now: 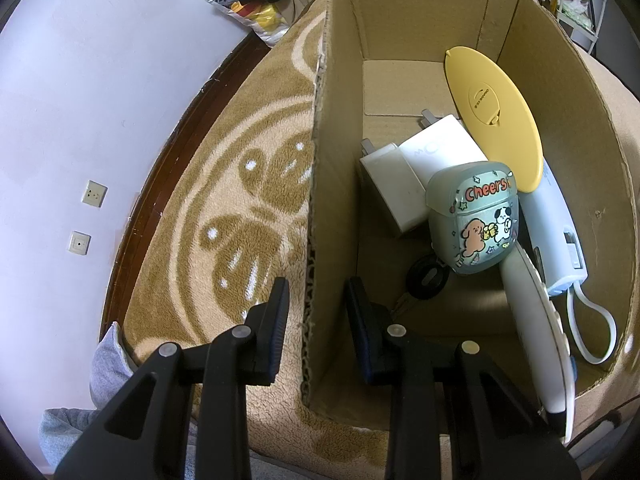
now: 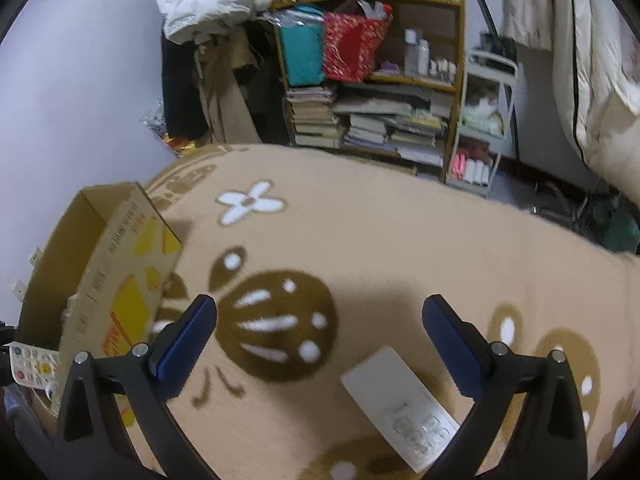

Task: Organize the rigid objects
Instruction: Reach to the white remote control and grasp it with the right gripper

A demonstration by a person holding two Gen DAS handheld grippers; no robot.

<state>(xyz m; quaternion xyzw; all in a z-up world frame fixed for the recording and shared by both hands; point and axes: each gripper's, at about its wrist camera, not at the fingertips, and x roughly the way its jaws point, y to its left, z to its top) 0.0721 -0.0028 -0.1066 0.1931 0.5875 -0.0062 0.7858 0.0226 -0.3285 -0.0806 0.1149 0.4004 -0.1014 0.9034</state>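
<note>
A cardboard box stands on a tan patterned blanket. Inside it lie a yellow round lid, two white chargers, a cartoon "Cheers" earbud case, a black key, a pale blue device with a strap and a white remote. My left gripper is open and straddles the box's left wall, one finger outside and one inside. My right gripper is open wide above the blanket, with a white remote control lying low between its fingers. The box sits at its left.
A brown wooden edge borders the blanket against a white wall with sockets. Beyond the blanket stand a crowded bookshelf, a small white cart, hanging clothes and bedding at the right.
</note>
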